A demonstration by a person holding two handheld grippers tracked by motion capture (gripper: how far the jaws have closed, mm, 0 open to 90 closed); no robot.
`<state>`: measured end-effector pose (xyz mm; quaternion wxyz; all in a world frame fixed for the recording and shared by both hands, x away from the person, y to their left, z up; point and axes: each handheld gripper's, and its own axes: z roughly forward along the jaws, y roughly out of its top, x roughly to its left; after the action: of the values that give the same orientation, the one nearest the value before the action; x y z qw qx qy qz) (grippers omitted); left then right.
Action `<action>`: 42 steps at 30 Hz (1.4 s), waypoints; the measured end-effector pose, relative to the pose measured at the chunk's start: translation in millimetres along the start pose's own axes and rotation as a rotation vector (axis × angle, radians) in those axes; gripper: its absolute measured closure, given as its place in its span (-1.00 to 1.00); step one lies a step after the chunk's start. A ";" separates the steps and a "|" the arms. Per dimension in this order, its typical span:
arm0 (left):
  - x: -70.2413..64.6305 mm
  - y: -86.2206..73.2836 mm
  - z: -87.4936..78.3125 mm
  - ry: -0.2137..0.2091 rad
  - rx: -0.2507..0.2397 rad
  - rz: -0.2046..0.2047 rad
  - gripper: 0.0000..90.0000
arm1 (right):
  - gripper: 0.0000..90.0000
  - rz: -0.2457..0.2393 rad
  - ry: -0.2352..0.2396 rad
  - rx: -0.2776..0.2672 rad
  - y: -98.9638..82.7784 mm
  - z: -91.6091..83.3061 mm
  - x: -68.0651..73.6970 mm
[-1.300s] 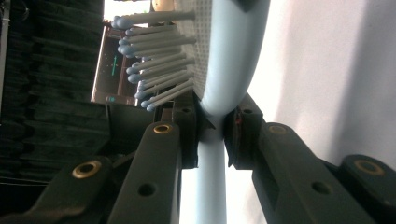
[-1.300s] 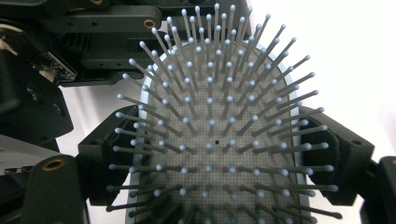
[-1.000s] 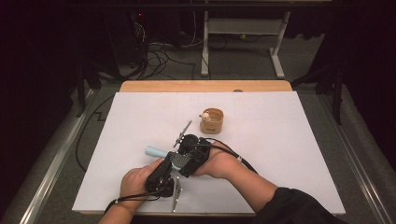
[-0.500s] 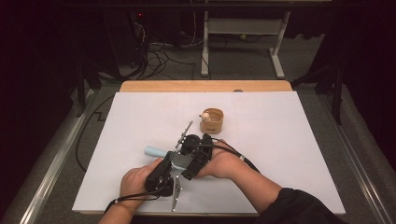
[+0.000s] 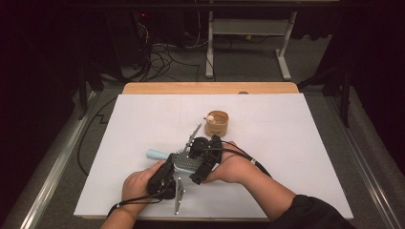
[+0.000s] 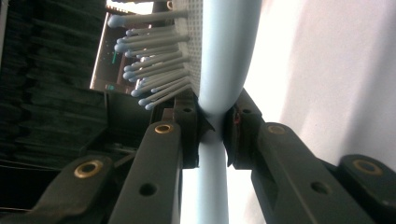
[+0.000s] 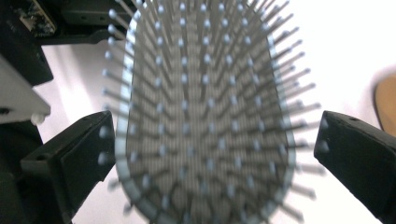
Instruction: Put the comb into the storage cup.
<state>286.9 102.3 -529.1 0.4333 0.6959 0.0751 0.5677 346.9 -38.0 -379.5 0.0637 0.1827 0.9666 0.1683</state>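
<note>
both grippers meet at the pale blue hairbrush (image 5: 177, 161): left gripper (image 6: 212, 128) clamps its neck, right gripper (image 7: 212, 154) straddles the bristled head, jaws just opened wide

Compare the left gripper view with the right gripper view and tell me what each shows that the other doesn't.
Left gripper view: the left tool is shut on the narrow neck of the pale blue plastic hairbrush, seen edge-on, with its smooth back and handle running down between the jaws.

Right gripper view: the bristle face head-on, with the right tool open, one jaw on either side of the brush head, and the edge of a tan round wooden container at the right.

Both: the hairbrush, its ball-tipped bristles and the white table surface.
</note>
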 end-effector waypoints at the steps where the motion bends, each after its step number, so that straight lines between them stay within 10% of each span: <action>1: 0.1 0.0 0.6 -0.001 -0.004 -0.014 0.72 | -1.00 0.001 -0.001 0.000 -1.0 -1.6 -0.4; 18: 7.2 -1.3 1.7 0.029 0.009 -0.065 0.73 | -1.00 0.002 -0.032 0.010 -29.0 -15.7 -6.6; 42: 16.7 0.1 2.1 0.076 -0.002 -0.210 0.73 | -1.00 0.050 -0.056 0.079 -87.9 17.3 -27.0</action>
<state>294.4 111.2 -516.9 0.4878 0.6617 0.1635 0.5454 345.9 -119.9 -424.6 0.0793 0.2139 0.9654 0.1266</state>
